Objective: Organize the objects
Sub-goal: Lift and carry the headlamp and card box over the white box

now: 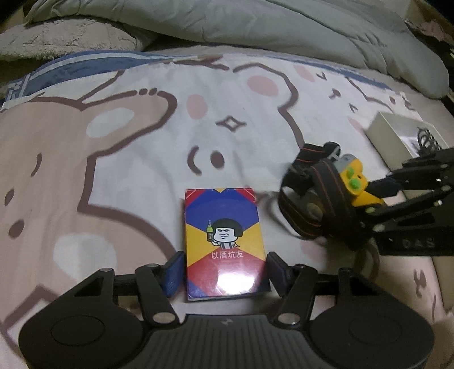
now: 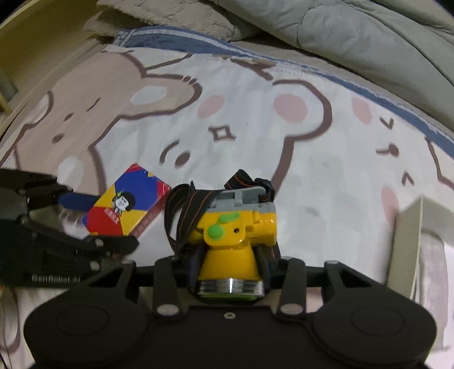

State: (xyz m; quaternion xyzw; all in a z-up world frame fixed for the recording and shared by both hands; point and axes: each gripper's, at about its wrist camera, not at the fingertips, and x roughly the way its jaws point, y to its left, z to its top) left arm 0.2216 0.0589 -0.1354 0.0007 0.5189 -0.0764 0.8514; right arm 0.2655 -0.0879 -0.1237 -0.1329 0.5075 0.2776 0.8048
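The left gripper (image 1: 225, 269) is clamped on one card box (image 1: 225, 247), its two blue pads pressed against the box's long sides near the lower end; the box's bottom edge is partly cut off behind the gripper body, and glare whitens part of its front, though the printed cartoon figure remains readable. In the right wrist view the same card box (image 2: 127, 211) is seen tilted, held just above the bedsheet (image 2: 255, 136), with one blue finger visible and the other hidden behind it. The right gripper (image 2: 229, 255) is clenched on one yellow headlamp (image 2: 235, 238); its pads are largely hidden by the lamp body and the black strap (image 2: 184, 215), and the lens end is partly cut off by the gripper frame. Two green buttons show on the lamp's top. From the left wrist view the headlamp (image 1: 349, 181) is blurred and its strap bunches in front of it. One white open box (image 1: 397, 133) lies on the sheet beyond, cut off at the frame edge, holding dark cords that are hard to make out. A grey quilt (image 1: 283, 25) is heaped at the far side.
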